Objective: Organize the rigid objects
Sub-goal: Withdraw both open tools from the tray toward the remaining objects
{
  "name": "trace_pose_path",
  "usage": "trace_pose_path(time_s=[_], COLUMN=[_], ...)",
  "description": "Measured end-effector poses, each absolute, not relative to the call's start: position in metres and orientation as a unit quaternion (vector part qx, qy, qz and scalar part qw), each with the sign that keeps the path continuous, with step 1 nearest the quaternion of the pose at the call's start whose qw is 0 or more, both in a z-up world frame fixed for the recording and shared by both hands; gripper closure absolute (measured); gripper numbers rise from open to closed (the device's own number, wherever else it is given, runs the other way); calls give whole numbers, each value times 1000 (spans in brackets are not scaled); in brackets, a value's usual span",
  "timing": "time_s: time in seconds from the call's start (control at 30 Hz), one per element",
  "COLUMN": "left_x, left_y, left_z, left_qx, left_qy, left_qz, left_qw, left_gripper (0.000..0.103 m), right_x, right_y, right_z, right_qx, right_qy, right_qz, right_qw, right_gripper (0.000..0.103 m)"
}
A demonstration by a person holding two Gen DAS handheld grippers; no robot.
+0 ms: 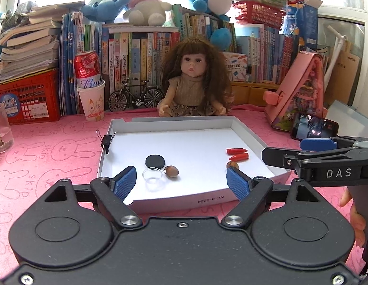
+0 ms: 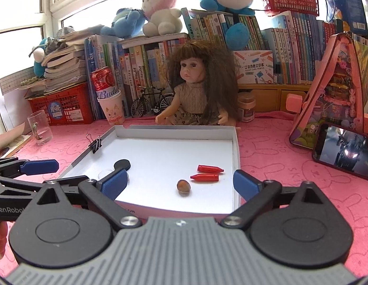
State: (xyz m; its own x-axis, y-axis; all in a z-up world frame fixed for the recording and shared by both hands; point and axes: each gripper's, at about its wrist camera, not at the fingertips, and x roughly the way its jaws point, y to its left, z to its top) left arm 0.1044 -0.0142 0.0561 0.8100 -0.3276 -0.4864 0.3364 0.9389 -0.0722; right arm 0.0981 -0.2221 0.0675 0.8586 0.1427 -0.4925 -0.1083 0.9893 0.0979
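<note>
- Both the left gripper [image 1: 182,181] and the right gripper [image 2: 180,182] are held wide, nothing clamped.
- The nuts [image 2: 183,186], red caps [image 2: 204,177] and black disc [image 1: 155,161] are scattered in the white tray [image 1: 181,200].
- The round nut could be knocked rolling by a careless closing.

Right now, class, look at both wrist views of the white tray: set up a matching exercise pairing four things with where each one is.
Things:
1. black binder clip
2. two red caps
3. clear round dish
4. doll

Places:
A. seated on the pink cloth just behind the tray's far wall
B. lying side by side inside the tray, near its right wall
C. clipped onto the tray's left wall
D. inside the tray, in front of the black disc, beside a brown nut

Pairs: 1-C, 2-B, 3-D, 4-A
</note>
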Motion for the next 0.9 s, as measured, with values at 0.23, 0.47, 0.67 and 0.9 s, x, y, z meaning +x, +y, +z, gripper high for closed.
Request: trace_pose_path(time_s=[0.23, 0.47, 0.67, 0.9], left_x=[79, 58, 46, 34], left_y=[-11, -10, -10, -7], left_z=[52, 43, 35, 27], left_qx=[23, 33, 44, 53], left_qy=[237, 229, 227, 229], left_qz=[-186, -197, -201, -203], left_qw=[953, 953, 952, 951], left_gripper=[19, 19, 19, 18], right_x=[75, 55, 41, 28], right_y=[-219, -219, -219, -216], right_z=[63, 54, 48, 42], right_qx=[20, 21, 18, 1], right_qy=[246, 235, 226, 221], right_qz=[78, 86, 94, 98], right_qw=[966, 968, 969, 970], right_gripper=[0, 0, 0, 0])
